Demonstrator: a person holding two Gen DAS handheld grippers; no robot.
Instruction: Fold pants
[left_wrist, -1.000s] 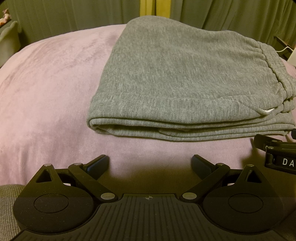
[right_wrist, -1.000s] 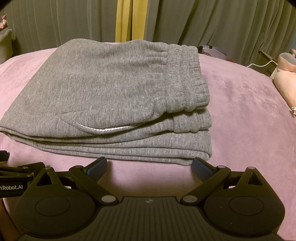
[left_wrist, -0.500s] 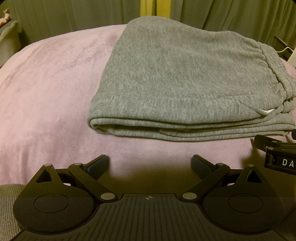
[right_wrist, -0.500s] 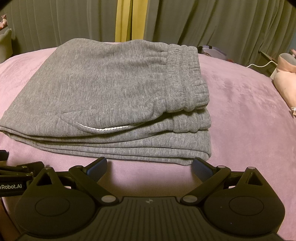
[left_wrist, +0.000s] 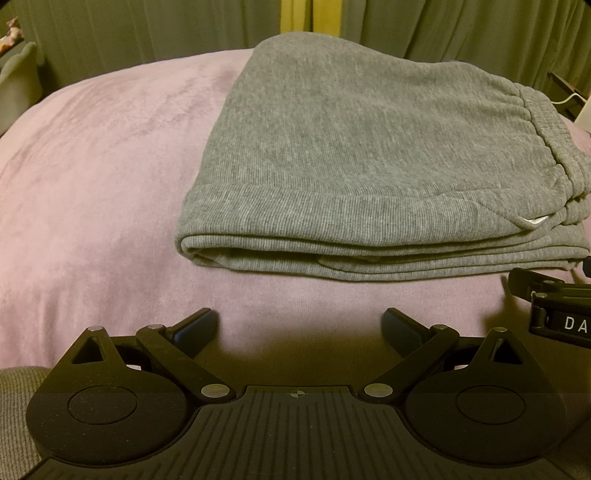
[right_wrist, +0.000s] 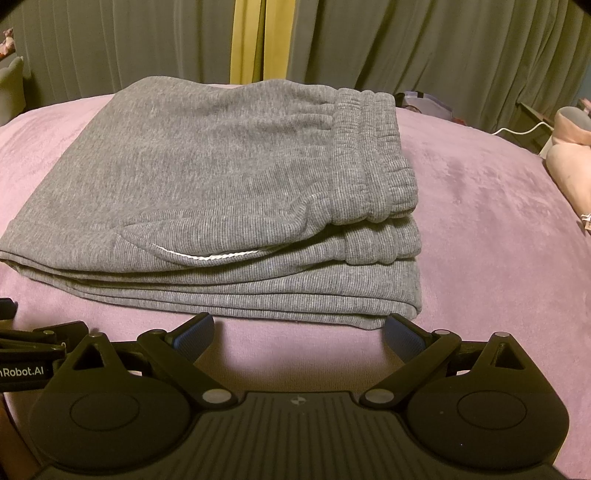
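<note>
Grey sweatpants (left_wrist: 369, 166) lie folded in a flat stack of several layers on a purple blanket (left_wrist: 92, 184). The elastic waistband is on the right side of the stack, and a white drawstring shows at a pocket fold (right_wrist: 210, 256). The stack also shows in the right wrist view (right_wrist: 221, 177). My left gripper (left_wrist: 299, 325) is open and empty, just short of the stack's near edge. My right gripper (right_wrist: 299, 328) is open and empty, its fingertips close to the near right corner of the stack. Each gripper shows at the edge of the other's view.
Grey-green curtains (right_wrist: 443, 48) with a yellow strip (right_wrist: 247, 40) hang behind the bed. A pink plush thing (right_wrist: 569, 155) and a white cable (right_wrist: 517, 129) lie at the right. A grey cushion (left_wrist: 18, 88) sits at the far left.
The right gripper has edged slightly closer to the stack's near edge. The left gripper and the pants have not visibly moved.
</note>
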